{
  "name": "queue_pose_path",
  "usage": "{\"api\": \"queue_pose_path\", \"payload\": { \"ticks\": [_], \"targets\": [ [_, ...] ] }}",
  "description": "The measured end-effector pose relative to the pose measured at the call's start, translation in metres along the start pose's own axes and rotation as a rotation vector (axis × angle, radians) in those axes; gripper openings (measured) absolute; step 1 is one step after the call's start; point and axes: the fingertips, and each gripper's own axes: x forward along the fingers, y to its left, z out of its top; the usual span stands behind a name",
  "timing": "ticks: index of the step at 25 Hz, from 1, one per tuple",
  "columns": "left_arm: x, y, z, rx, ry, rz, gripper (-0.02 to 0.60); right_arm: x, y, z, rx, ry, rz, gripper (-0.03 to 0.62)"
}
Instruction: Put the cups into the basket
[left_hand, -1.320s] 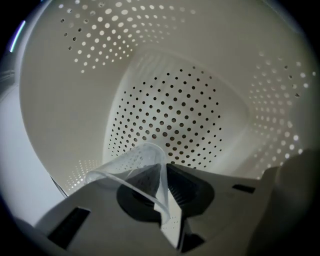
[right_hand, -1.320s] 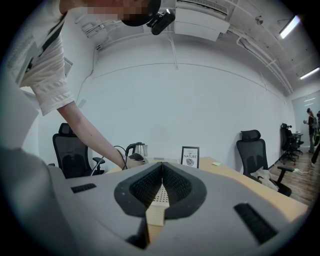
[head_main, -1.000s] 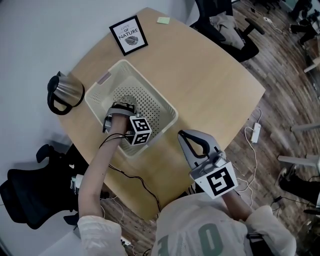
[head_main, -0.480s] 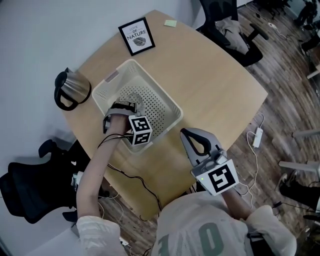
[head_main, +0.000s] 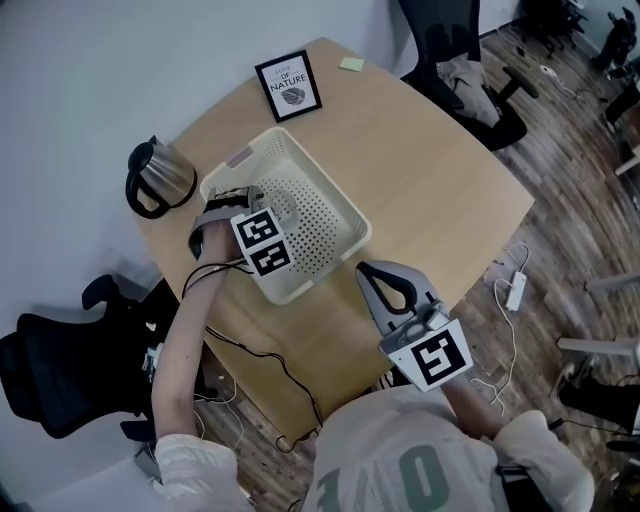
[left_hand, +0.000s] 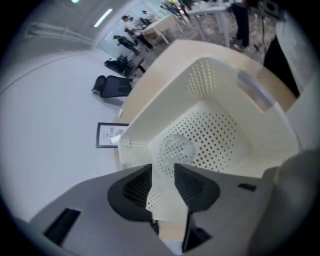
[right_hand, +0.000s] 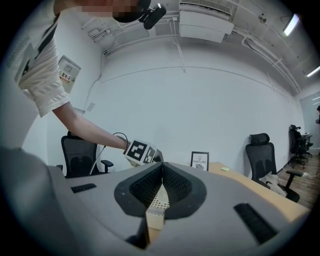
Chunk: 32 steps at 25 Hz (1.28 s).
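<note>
A cream perforated basket (head_main: 300, 285) stands on the round wooden table. A clear cup (left_hand: 176, 149) lies on the basket's floor, free of any grip. My left gripper (left_hand: 162, 175) hovers over the basket's near left side with its jaws open and nothing between them; the cup lies just beyond the tips. Its marker cube (head_main: 260, 243) hides the jaws in the head view. My right gripper (head_main: 365, 268) hangs above the table's front edge, to the right of the basket, and is shut on nothing (right_hand: 162, 172).
A steel kettle (head_main: 160, 178) stands left of the basket. A framed print (head_main: 290, 85) and a sticky note (head_main: 351, 64) sit at the far edge. Black office chairs (head_main: 455, 60) ring the table. Cables and a power strip (head_main: 515, 292) lie on the floor.
My left gripper has risen and drawn back toward the basket's left side, and the cup lies loose on the basket floor. The right gripper has stayed in place.
</note>
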Motion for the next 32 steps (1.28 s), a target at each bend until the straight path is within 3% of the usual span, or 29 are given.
{"api": "queue_pose_path", "payload": {
  "ticks": [6, 8, 12, 16, 19, 22, 24, 32],
  "targets": [
    [-0.075, 0.042, 0.014, -0.498, -0.311, 0.095, 0.143, 0.001, 0.011, 0.015, -0.023, -0.039, 0.025, -0.002],
    [-0.104, 0.047, 0.013, -0.637, -0.417, 0.147, 0.098, 0.002, 0.014, 0.018, -0.03, -0.045, 0.032, -0.002],
    [-0.17, 0.047, 0.016, -0.892, -0.674, 0.211, 0.021, 0.004, 0.021, 0.023, -0.037, -0.057, 0.048, -0.002],
    [-0.233, 0.039, 0.007, -1.175, -0.982, 0.27, 0.009, 0.005, 0.027, 0.025, -0.028, -0.062, 0.055, -0.002],
    [-0.272, 0.019, -0.008, -1.36, -1.157, 0.389, 0.009, 0.005, 0.031, 0.024, -0.016, -0.058, 0.058, -0.002],
    [-0.3, -0.013, -0.014, -1.392, -1.159, 0.589, 0.009, 0.005, 0.035, 0.026, 0.003, -0.067, 0.061, -0.002],
    [-0.313, -0.034, -0.01, -1.382, -1.141, 0.681, 0.009, 0.004, 0.037, 0.025, 0.013, -0.06, 0.064, -0.002],
    [-0.321, -0.071, 0.021, -1.347, -1.124, 0.699, 0.009, 0.004, 0.051, 0.016, 0.003, -0.021, 0.097, -0.002]
  ]
}}
